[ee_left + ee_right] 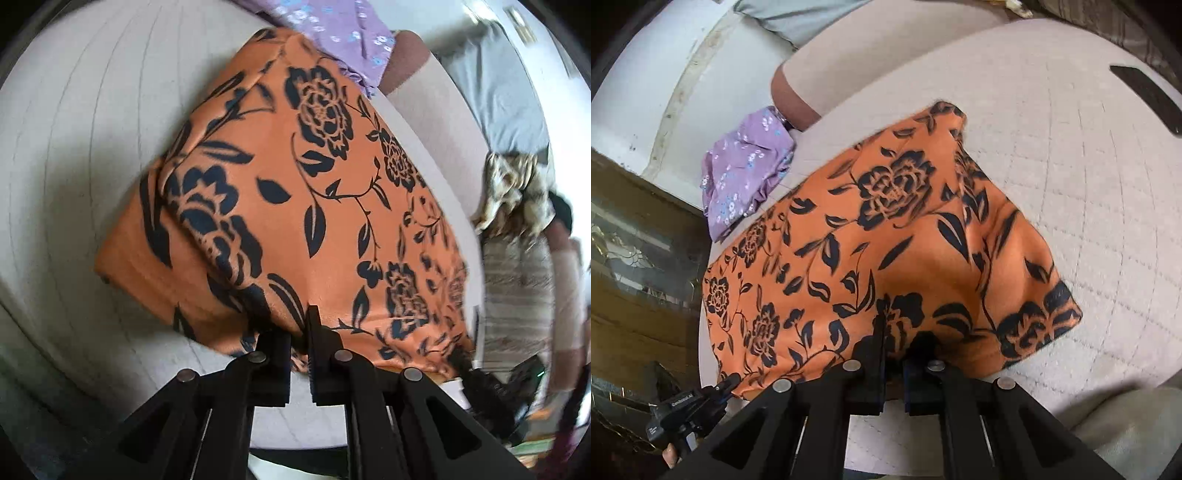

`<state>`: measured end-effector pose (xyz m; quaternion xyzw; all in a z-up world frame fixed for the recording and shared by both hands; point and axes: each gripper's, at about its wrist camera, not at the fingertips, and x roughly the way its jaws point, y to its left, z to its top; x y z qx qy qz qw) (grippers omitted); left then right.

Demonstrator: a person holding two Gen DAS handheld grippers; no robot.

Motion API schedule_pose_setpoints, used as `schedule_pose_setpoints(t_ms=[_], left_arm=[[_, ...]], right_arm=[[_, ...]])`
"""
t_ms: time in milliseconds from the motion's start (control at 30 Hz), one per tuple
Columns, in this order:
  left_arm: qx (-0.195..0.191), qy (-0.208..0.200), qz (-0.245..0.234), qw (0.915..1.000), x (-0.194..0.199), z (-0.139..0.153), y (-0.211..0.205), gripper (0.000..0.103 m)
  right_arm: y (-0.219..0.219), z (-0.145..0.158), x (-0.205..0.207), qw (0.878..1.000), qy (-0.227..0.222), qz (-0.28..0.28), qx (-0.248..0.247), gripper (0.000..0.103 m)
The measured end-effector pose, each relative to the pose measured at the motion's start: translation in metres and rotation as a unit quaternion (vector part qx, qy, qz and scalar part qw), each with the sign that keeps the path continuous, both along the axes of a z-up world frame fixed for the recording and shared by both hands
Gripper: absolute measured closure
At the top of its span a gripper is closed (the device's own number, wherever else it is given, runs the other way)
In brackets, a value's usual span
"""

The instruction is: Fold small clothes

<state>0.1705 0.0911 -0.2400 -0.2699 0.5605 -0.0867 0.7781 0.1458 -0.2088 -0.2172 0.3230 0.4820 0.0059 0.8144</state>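
Both hand-held grippers, left and right, are clenched on the orange floral garment's near hem. A purple flowered cloth lies just beyond it on the quilted bed, nothing blocking.

My two grippers are matte black plastic, with round silver rivets on their angled, cut-out arms.

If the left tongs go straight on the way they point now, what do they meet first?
The orange floral cloth: the left tongs are already shut on its near edge. Beyond it probably lies the quilted white surface.
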Motion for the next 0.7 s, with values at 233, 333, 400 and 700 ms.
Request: schedule_pose_setpoints(t_ms=[233,333,400,700], left_arm=[[0.042,-0.002,-0.027,0.9987,-0.012,0.027,-0.001,0.058],[0.027,-0.028,-0.007,0.9992,-0.028,0.057,0.023,0.035],[0.05,-0.046,0.016,0.9976,-0.024,0.068,0.034,0.033],[0.09,-0.025,0.04,0.9948,0.042,0.029,0.056,0.048]], right_arm=[[0.016,-0.008,0.009,0.998,0.049,0.034,0.006,0.09],[0.006,0.019,-0.009,0.998,0.027,0.044,0.028,0.033],[-0.006,0.04,-0.018,0.999,-0.005,0.043,0.024,0.029],[-0.055,0.006,0.033,0.999,0.043,0.01,0.027,0.039]])
